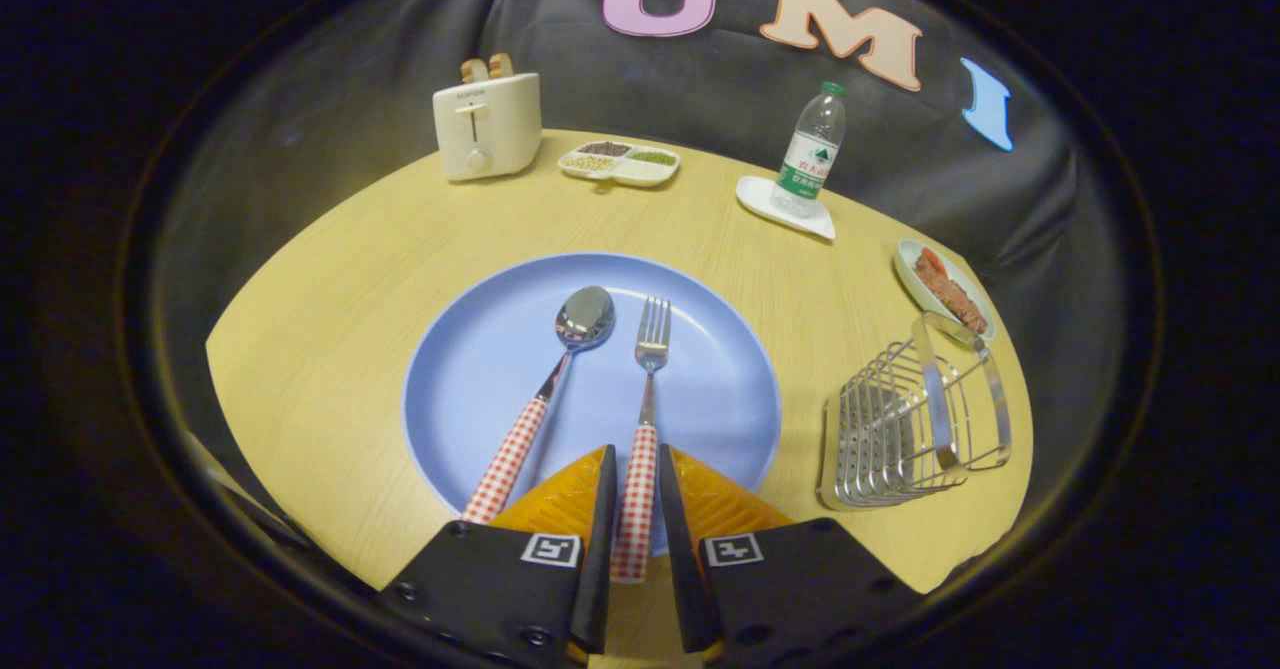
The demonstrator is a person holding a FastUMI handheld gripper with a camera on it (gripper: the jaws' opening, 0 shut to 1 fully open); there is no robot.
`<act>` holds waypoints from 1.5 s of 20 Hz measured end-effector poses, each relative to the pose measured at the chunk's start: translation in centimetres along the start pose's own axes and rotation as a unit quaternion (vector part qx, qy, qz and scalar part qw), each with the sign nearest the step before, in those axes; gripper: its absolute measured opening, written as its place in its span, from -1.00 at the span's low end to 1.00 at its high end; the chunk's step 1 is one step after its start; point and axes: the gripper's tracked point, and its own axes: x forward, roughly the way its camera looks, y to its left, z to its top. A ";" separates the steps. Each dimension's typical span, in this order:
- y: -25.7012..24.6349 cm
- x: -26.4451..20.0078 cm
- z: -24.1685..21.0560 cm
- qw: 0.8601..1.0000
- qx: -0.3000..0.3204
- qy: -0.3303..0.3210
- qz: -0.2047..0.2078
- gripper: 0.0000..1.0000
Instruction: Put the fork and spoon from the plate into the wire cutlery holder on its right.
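presently, the gripper (pixel 634 469) was low over the near edge of the blue plate (pixel 480 369), its two fingers set narrowly apart with the checked handle of the fork (pixel 645 419) lying in the gap between them. whether the fingers actually pressed on the handle could not be told; a thin margin seemed to show on each side. the fork lay lengthwise on the plate, tines pointing away from the fingers, handle end reaching just past the plate's near rim. the spoon (pixel 545 399) lay beside it on the left, also on the plate, bowl away and its checked handle angled out past the left finger, clear of it.

the wire cutlery holder (pixel 905 424) stood on the wooden table (pixel 330 279) to the right of the plate, apart from it, with no cutlery seen in it. beyond the holder sat a small dish of food (pixel 945 289). at the far side of the table were a toaster (pixel 487 124), a divided tray of grains (pixel 620 162) and a water bottle (pixel 812 149) standing on a white coaster (pixel 770 204).
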 end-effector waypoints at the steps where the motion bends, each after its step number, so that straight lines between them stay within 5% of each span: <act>1: -0.1 -1.2 0.2 1.000 0.001 0.005 -0.003 -0.48; 3: -0.3 -1.8 0.1 1.000 0.006 0.012 -0.003 -0.67; 10: -1.6 -3.3 0.5 0.999 0.012 0.033 -0.003 -0.80; 30: -11.0 -10.3 5.6 0.998 -0.016 0.043 0.044 -0.80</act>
